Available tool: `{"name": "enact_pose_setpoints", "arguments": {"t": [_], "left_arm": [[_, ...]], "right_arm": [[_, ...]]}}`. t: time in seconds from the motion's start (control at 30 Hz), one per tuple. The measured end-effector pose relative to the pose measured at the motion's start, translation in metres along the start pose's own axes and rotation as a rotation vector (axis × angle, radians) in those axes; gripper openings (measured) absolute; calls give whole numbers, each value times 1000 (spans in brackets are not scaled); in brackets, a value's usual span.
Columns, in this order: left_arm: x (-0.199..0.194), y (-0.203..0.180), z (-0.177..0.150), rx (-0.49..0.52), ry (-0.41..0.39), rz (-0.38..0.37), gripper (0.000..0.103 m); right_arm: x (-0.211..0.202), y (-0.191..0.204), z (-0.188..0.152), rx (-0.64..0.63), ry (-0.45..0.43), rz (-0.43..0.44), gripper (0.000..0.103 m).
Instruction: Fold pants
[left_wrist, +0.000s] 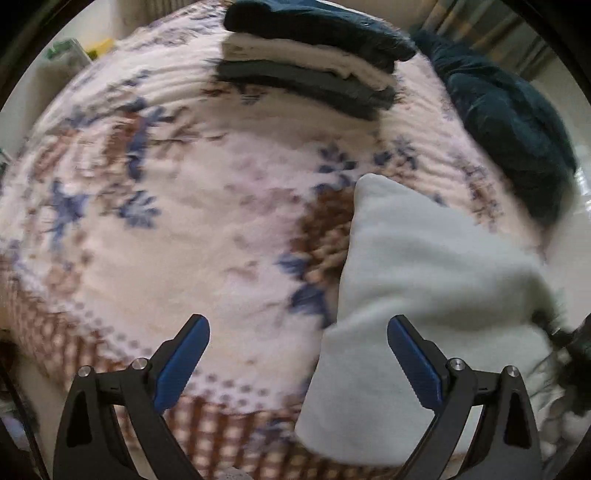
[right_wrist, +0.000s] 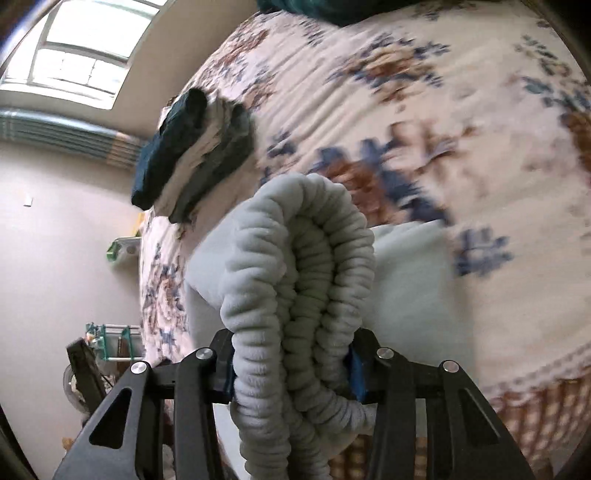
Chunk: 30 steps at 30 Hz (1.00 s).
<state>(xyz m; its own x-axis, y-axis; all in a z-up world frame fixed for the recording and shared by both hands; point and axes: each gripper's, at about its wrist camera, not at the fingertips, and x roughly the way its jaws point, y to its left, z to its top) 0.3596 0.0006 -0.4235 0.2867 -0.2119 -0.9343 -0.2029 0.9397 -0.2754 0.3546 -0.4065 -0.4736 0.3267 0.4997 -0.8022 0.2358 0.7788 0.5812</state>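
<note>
Pale grey fleece pants lie on the floral bedspread at the right of the left wrist view. My left gripper is open and empty, its blue pads apart, just left of the pants. My right gripper is shut on the gathered, ribbed waistband of the pants, which bunches up between the jaws; the rest of the pants lies on the bed behind it. The right gripper shows in the left wrist view at the right edge, blurred.
A stack of folded clothes, dark, white and grey, sits at the far side of the bed and also shows in the right wrist view. A dark teal garment lies at the right. The bed's edge is near me.
</note>
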Motion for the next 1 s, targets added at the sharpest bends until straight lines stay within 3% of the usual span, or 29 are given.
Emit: {"name": "enact_pose_setpoints", "arguments": {"t": [0.07,0.2,0.27,0.3,0.43,0.5,0.57,0.7,0.77,0.83,0.93,0.97,1.0], "left_arm": [[7,-6,10,-12,11,-39,98],[25,-32,28,8,38,-115,98],[40,-52,37,38,75,-156,98],[50,-62,43,53,97,-175,98],[91,-99,63,97,195,-212,98],[115,-113,72,100,251,-211,98],[132,-121,79,96,290,-217,98],[156,-130,91,114,339,-214,98],[162,-135,95,139,337,-212,98],[166,-138,98,168,323,-204,83],[173,-137,99,213,316,-202,56],[177,-134,100,218,315,-185,54],[181,-129,101,220,315,-168,53]], "right_arm": [[-11,-29,6,42,1,-38,47],[-6,-112,11,142,30,-194,47],[8,-149,13,209,105,-161,49],[20,-161,16,248,143,-121,55],[35,-160,18,243,183,-48,81],[33,-155,17,223,180,-85,82],[25,-153,11,217,164,-128,92],[-18,-156,-17,256,72,-162,93],[-31,-162,-33,315,59,-134,93],[-30,-169,-56,423,97,-73,93],[7,-175,-87,590,170,133,92],[14,-176,-92,615,168,147,77],[24,-176,-95,617,174,107,47]]}}
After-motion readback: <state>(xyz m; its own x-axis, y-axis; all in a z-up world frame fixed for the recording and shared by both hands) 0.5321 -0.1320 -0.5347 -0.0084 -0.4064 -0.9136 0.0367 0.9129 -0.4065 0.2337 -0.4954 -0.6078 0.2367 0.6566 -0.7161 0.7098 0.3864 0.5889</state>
